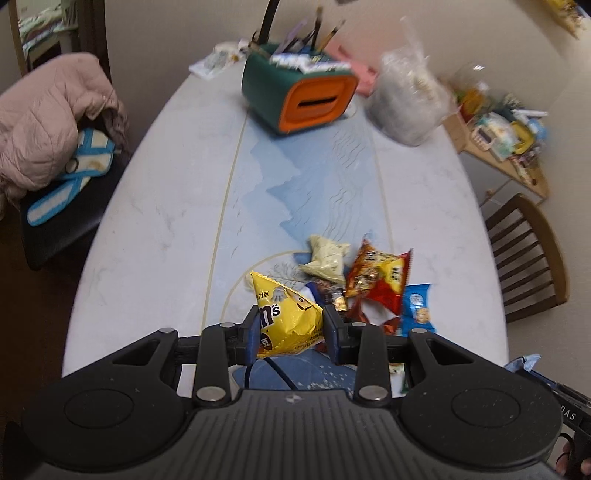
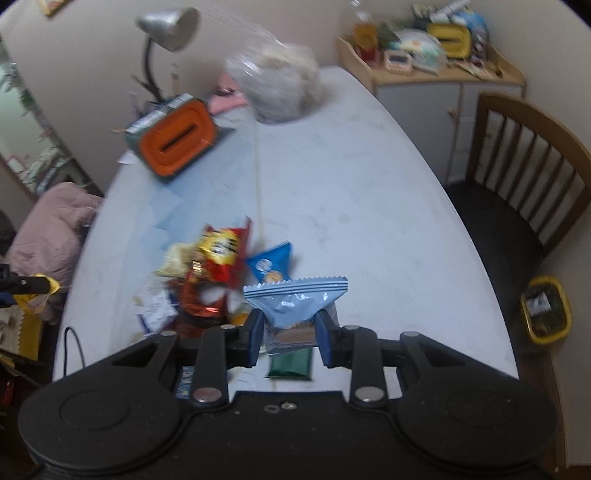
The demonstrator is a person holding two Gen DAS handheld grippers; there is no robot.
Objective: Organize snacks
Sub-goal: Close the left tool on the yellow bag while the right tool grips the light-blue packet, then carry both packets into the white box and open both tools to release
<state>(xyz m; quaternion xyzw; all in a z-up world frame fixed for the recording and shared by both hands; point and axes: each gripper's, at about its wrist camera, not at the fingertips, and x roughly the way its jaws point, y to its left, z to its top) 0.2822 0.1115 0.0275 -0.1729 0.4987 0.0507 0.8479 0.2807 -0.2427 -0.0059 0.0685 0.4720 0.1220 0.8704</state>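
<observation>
My left gripper [image 1: 290,328] is shut on a yellow M&M's bag [image 1: 286,319], held above the table. My right gripper [image 2: 289,332] is shut on a pale blue wafer packet [image 2: 295,301] with a jagged top edge, also lifted off the table. Below both lies a pile of snacks: a red and orange chip bag [image 1: 376,277] [image 2: 221,254], a cream pouch [image 1: 327,260], a small blue cracker bag [image 1: 417,308] [image 2: 271,264] and a dark green packet [image 2: 291,363]. A green and orange box [image 1: 299,98] [image 2: 173,138] stands at the far end of the table.
The pale marbled table [image 1: 147,206] [image 2: 369,206] also carries a clear plastic bag [image 1: 408,103] [image 2: 277,83] and a desk lamp [image 2: 168,29]. A wooden chair [image 2: 517,177] stands at the right, a pink jacket [image 1: 48,118] at the left, and a cluttered cabinet [image 2: 436,55] beyond.
</observation>
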